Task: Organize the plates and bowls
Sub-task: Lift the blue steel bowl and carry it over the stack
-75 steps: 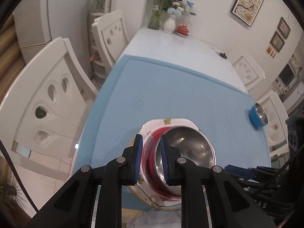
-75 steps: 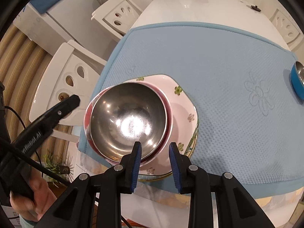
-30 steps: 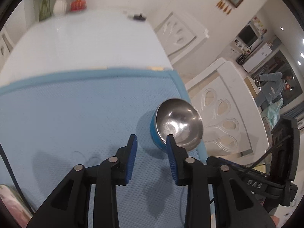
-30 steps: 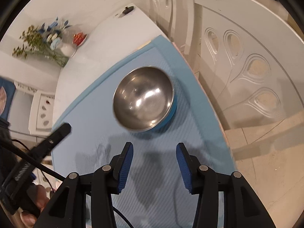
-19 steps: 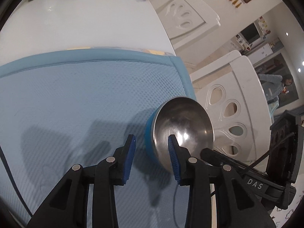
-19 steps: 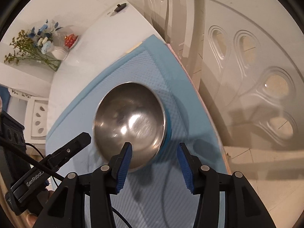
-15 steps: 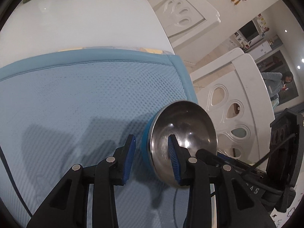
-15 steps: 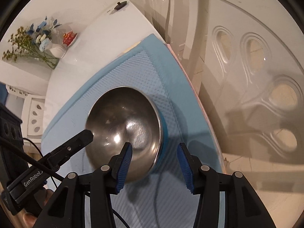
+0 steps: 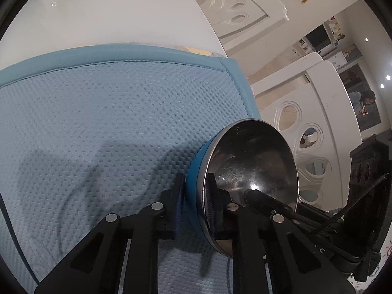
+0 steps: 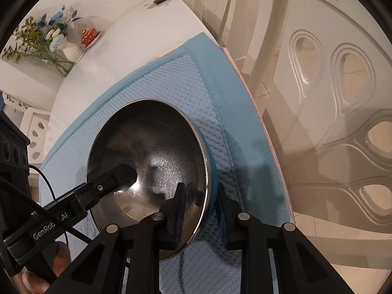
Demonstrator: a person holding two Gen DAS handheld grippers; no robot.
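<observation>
We are examining the blue-sided steel bowl (image 9: 247, 183), which is sitting tilted at the right corner of the blue mat (image 9: 103, 122) on the white surface (image 9: 110, 12), beside a white chair (image 10: 330, 98). Both grippers are straddling its rim: the left hand-held gripper (image 9: 193, 191) is clamping the near wall, one finger outside and one inside; the right hand-held gripper (image 10: 199, 203) is standing with jaws apart on either side of the rim and, as far as we can tell, not pressing. We are judging the pick-up step to be under way; the next move calls for lifting level and carrying the bowl toward the other dishes. On the left gripper's body we are reading "GenRob" and "AI", partly hidden.
</observation>
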